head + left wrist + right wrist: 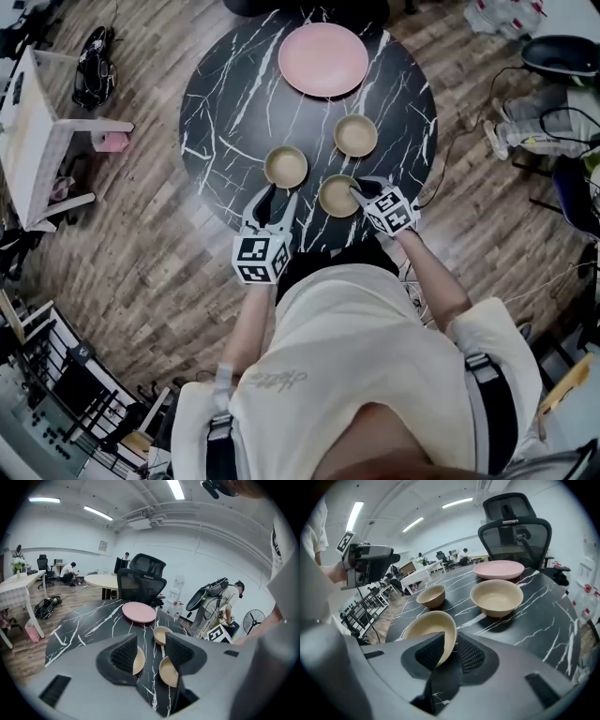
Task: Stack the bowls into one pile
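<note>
Read as a clock face from the head view, with 6 o'clock at the person's body, the round black marble-patterned desk (pixel 225 122) carries a pink plate (pixel 323 59) at 12 o'clock and three tan bowls, each standing alone and upright. None is stacked yet. The far bowl (pixel 356 135) is at about 3 o'clock, the left bowl (pixel 286 166) at 7 o'clock, and the near bowl (pixel 337 195) at 5 o'clock, close to the desk's edge.

The right gripper (pixel 450 646) points steeply down at the near bowl. Its fingers straddle the side of the rim nearest the person, one pad inside the bowl and one outside. The inner pad lies against the wall. A thin dark gap shows at the outer pad, so the fingers are not clenched on the bowl.

The left gripper (pixel 151 644) hovers over the desk's 6 to 7 o'clock edge, just short of the left bowl. Its fingers are released and wide apart, with only bare desk between them.

A black office chair (pixel 141 579) stands beyond the plate.
</note>
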### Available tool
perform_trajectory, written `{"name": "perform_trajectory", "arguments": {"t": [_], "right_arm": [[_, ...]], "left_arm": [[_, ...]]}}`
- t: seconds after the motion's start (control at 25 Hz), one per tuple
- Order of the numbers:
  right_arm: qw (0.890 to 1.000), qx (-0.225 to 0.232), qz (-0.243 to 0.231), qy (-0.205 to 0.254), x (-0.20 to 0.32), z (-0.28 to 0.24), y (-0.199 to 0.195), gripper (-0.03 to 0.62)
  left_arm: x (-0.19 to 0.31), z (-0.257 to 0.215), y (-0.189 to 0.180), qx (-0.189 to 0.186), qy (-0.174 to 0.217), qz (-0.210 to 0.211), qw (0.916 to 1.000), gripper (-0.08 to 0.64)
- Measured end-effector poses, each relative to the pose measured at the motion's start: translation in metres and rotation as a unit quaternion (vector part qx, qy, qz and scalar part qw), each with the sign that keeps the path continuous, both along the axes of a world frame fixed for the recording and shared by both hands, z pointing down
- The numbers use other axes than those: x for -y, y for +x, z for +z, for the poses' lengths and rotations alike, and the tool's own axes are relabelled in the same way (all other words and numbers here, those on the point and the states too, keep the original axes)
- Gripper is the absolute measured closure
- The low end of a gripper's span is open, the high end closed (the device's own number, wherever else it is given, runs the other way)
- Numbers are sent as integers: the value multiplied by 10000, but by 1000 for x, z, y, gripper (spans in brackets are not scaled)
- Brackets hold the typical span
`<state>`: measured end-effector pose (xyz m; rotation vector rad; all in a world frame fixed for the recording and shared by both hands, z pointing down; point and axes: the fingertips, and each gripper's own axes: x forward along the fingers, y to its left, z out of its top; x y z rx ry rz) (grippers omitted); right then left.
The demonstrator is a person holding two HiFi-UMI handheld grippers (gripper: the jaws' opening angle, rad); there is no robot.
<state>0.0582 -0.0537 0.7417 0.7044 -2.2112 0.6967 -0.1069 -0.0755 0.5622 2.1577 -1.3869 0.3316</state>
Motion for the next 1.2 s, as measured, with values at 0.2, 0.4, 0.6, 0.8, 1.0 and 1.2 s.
{"name": "perform_trajectory", "arguments": {"t": [0.2, 0.4, 0.6, 0.8, 1.0, 1.2], "right_arm": [[9997, -255, 61, -9, 0, 3, 0, 517], [9990, -380, 208, -91, 0, 9, 4, 549], [9986, -393, 326, -161, 3, 6, 4, 560], [9986, -347, 381, -124, 1, -1, 1, 569], [9991, -318, 275, -108, 1, -9, 3, 571], [9990, -221, 381, 89, 5, -24, 8, 571]], "left_arm": [[0, -2, -2, -170, -10, -72, 9998, 353], [-3, 4, -15, -311, -40, -269, 9991, 353], [-5, 5, -26, -366, -65, -389, 9985, 353], [0, 6, -33, -528, -107, -570, 9969, 353], [0, -1, -25, -549, -35, -545, 9970, 353], [-5, 0, -19, -529, -66, -528, 9972, 353]]}}
